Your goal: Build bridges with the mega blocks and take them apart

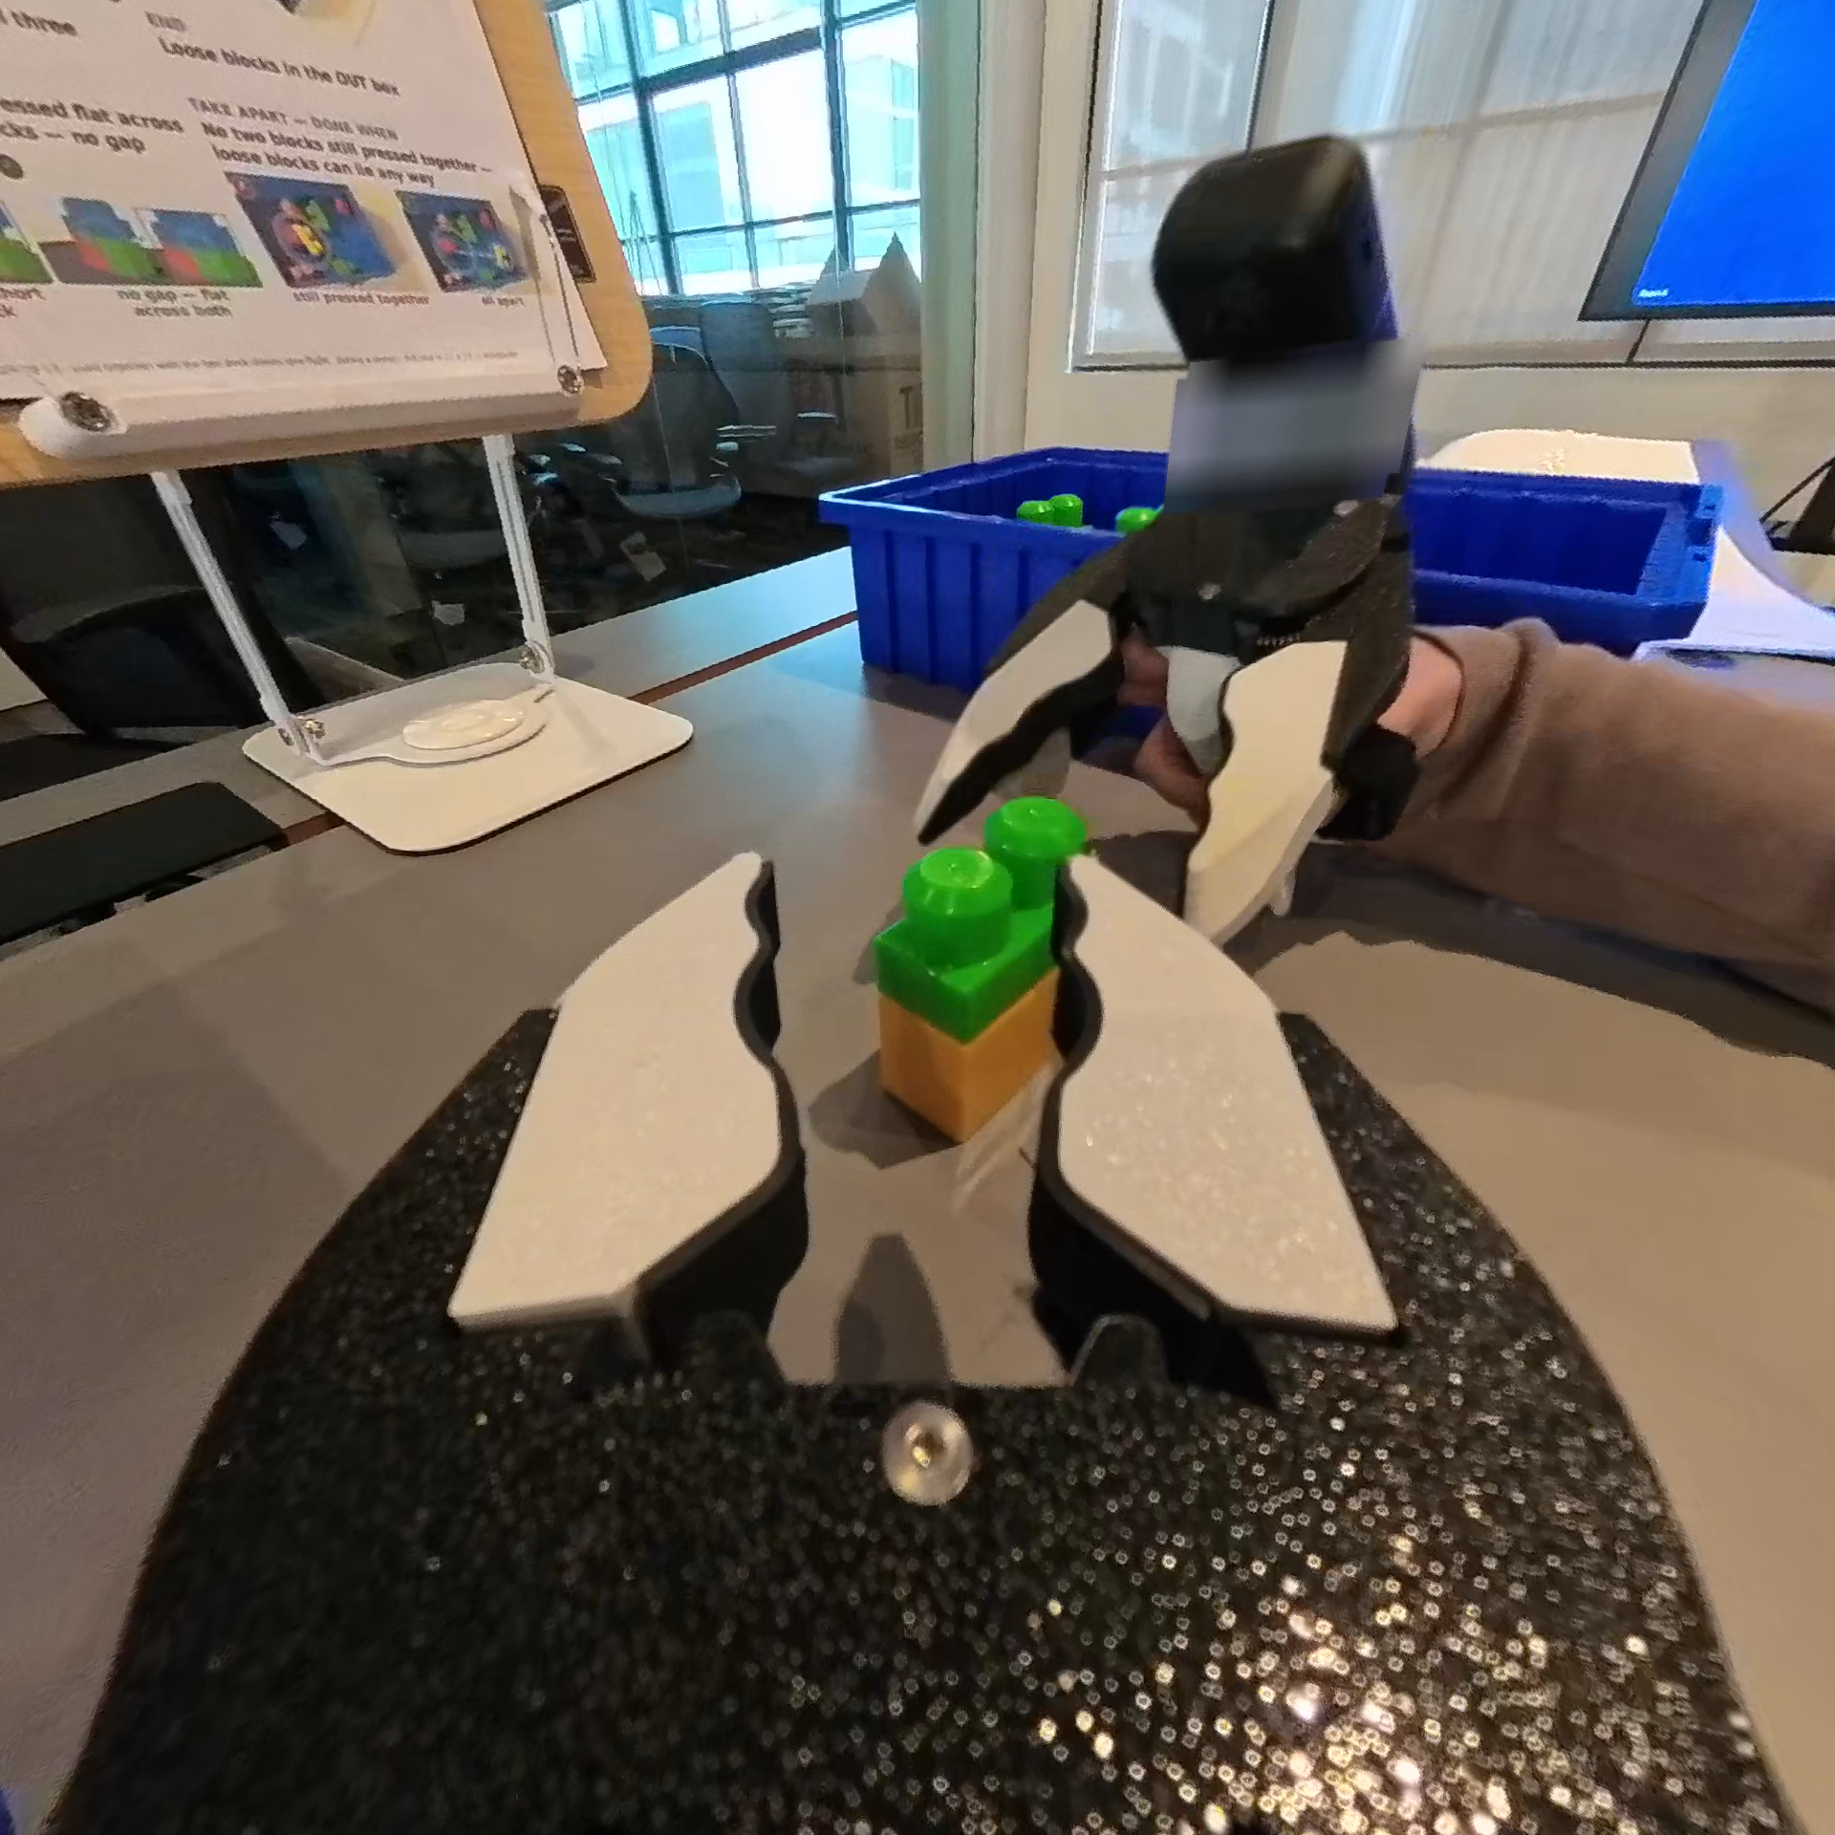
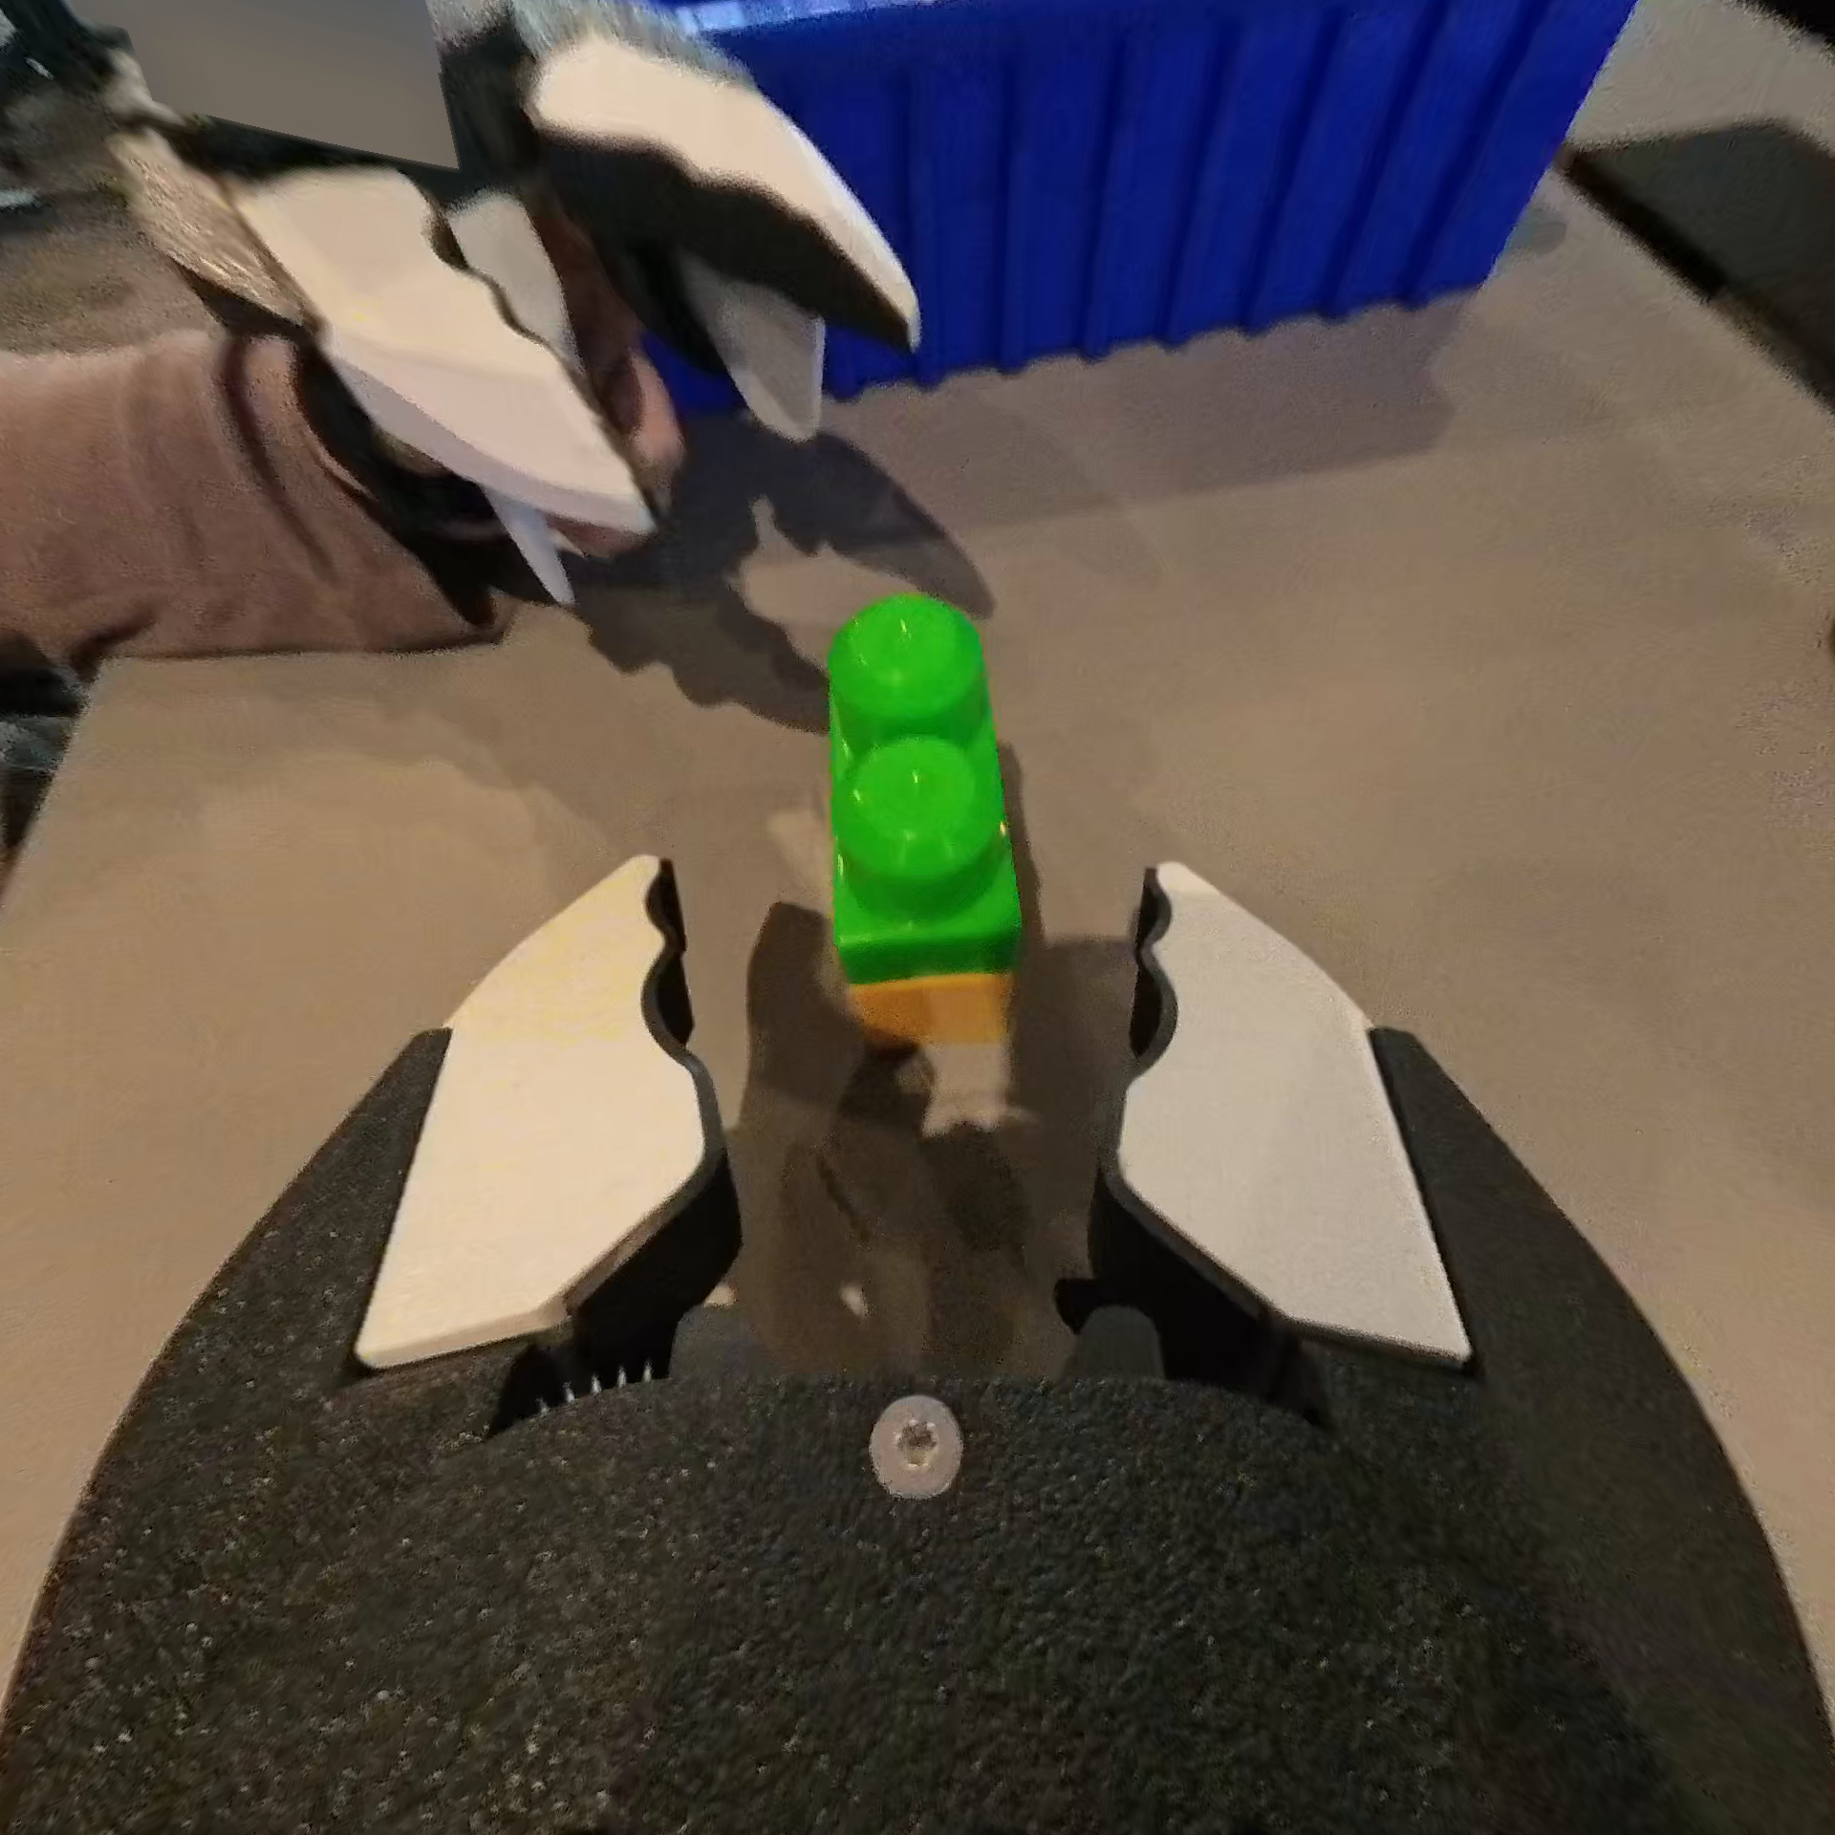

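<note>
A green two-stud block [image 1: 958, 958] sits pressed on a yellow block [image 1: 953, 1077] standing on the grey table [image 1: 298, 1013]. My left gripper [image 1: 914, 879] is open, and the stack shows between its fingers, close to the right one. The stack also shows in the right wrist view: green block [image 2: 918, 854], yellow block [image 2: 928, 1008]. My right gripper [image 2: 909, 879] is open wide and empty, with the stack just ahead of its fingertips. The left gripper [image 2: 770, 417] shows there hovering open behind and left of the stack, not touching it.
A blue bin [image 1: 943, 586] [image 2: 1192, 179] stands at the back of the table with green blocks [image 1: 1053, 511] inside. An instruction board on a white stand [image 1: 298, 218] stands at the left. A monitor [image 1: 1748, 149] is at the far right. A sleeved forearm [image 1: 1589, 794] lies along the right.
</note>
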`<move>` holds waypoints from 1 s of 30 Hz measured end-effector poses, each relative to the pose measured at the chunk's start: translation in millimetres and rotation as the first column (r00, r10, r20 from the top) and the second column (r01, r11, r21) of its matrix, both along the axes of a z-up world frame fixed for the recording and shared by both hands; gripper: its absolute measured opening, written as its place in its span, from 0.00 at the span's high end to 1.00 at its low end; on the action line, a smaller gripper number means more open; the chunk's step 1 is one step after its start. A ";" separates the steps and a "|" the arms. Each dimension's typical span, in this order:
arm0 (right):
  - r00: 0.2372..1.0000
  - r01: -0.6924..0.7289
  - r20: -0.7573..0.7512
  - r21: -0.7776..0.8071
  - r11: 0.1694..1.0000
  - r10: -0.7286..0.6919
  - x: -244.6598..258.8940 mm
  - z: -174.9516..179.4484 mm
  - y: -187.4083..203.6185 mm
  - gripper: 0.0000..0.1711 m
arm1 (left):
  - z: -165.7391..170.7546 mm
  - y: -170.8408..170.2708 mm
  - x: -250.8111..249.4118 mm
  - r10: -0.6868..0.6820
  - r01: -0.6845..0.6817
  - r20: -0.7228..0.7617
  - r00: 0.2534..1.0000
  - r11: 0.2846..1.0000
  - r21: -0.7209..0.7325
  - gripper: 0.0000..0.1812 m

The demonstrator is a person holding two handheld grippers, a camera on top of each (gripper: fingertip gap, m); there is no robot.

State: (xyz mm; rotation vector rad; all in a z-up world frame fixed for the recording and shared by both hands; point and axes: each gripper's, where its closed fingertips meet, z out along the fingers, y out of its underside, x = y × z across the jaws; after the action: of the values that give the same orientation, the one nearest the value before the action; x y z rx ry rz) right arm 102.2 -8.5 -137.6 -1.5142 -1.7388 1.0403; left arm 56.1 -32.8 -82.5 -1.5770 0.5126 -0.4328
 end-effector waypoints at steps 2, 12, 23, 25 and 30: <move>0.997 0.005 0.079 0.009 1.000 -0.005 2.8 -15.6 -0.2 0.55 | -2.3 -0.9 3.3 -0.010 0.010 -0.023 1.000 1.000 -0.004 0.70; 0.993 -0.112 -0.049 -0.006 0.994 0.112 2.1 6.1 -19.1 0.79 | -21.2 -7.9 14.7 -0.030 0.023 -0.246 0.969 0.999 -0.031 0.63; 0.948 -0.312 -0.083 -0.079 0.947 0.306 13.9 4.9 -50.8 0.79 | -49.4 -32.8 44.5 -0.329 0.275 -0.184 0.926 0.923 -0.268 0.72; 0.946 -0.321 -0.076 -0.065 0.945 0.316 13.8 5.7 -53.0 0.79 | -51.1 -34.9 46.5 -0.338 0.282 -0.206 0.918 0.923 -0.262 0.79; 0.951 -0.291 -0.124 -0.043 0.956 0.284 7.6 21.0 -49.9 0.79 | -43.4 -30.7 43.5 -0.312 0.270 -0.131 0.941 0.926 -0.263 0.80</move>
State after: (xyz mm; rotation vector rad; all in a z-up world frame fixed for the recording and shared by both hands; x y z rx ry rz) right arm 109.8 -58.4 -116.5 -1.2298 -1.8972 1.3100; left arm 99.5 -63.5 -125.9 -1.7884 0.8608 -0.6075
